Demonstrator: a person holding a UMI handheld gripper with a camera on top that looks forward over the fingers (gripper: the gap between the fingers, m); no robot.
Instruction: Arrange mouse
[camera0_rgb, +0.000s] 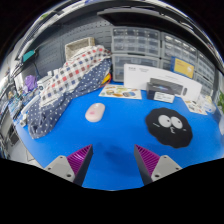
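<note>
Blue table (110, 140) | mouse (95, 111) long axis pointing away, beyond gripper (112, 160) | jaws open, empty

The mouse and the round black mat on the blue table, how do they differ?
The mouse is pale, whitish pink, while the round black mat is dark with a cartoon face. The mouse is a small raised oval; the mat is flat, circular and clearly bigger. The mouse lies beyond the left finger of the hand-held gripper, the mat beyond the right one. Both rest on the blue table, apart from each other, untouched by the open fingers.
</note>
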